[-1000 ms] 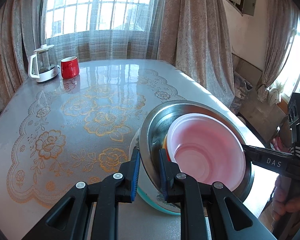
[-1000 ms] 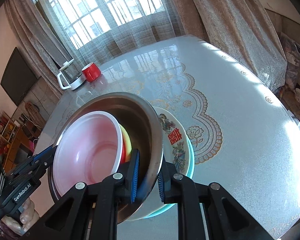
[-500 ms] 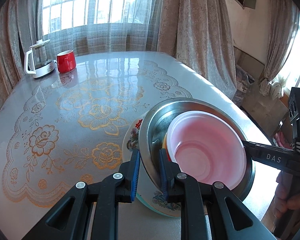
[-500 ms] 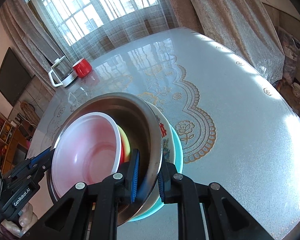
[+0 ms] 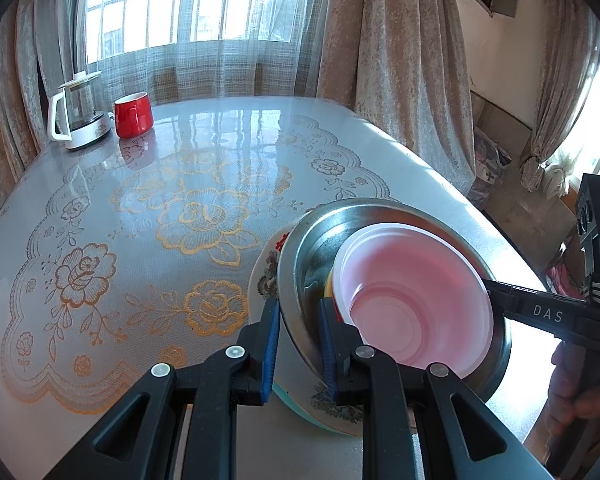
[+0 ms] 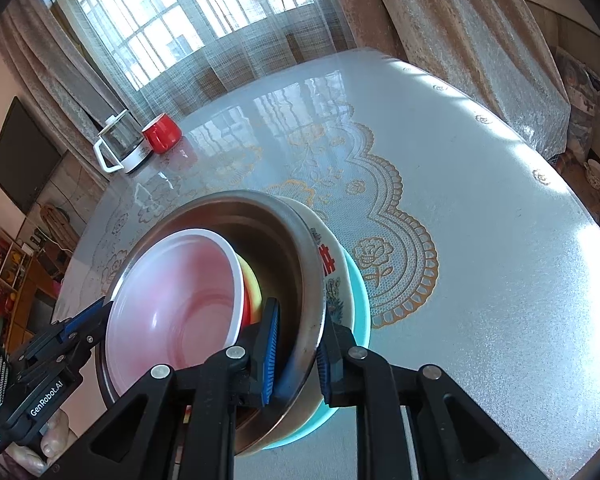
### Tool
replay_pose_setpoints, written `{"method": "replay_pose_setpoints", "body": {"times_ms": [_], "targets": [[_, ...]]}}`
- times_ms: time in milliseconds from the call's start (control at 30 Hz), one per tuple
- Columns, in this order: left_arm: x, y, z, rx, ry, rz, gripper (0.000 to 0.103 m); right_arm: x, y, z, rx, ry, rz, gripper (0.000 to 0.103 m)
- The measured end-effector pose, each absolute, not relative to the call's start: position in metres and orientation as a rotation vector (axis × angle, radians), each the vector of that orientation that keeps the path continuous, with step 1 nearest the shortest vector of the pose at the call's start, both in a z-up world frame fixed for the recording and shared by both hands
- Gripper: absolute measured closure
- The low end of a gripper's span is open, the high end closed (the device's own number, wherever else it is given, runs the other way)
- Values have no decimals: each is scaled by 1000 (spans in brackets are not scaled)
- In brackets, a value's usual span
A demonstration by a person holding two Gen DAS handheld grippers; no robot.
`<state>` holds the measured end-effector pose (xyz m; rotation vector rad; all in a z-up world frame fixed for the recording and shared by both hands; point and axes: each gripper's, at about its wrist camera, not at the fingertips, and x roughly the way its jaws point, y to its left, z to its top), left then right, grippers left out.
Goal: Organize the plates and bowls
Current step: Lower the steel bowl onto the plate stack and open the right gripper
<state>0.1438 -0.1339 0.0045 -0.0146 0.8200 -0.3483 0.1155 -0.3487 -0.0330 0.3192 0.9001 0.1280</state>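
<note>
Steel bowl [image 5: 396,280] with nested pink bowl [image 5: 416,300] tilts; your left hand-held gripper [image 5: 298,344] and right hand-held gripper [image 6: 296,344] both clamp its rim, so uneven lifting could spill the stack onto the desk [image 5: 160,208].

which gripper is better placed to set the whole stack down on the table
Neither alone. The left gripper and right gripper each clamp opposite rims of the steel bowl, which holds the pink bowl above the floral plate. Probably lower both together.
</note>
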Motion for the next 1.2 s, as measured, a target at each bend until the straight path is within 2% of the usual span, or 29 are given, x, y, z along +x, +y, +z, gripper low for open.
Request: {"method": "replay_pose_setpoints", "body": {"times_ms": [900, 1200], "targets": [[139, -134, -1, -5, 816, -327, 83, 106, -357, -31, 400, 856, 140, 84], [135, -132, 1, -10, 813, -324, 83, 102, -352, -28, 350, 842, 124, 89]]}}
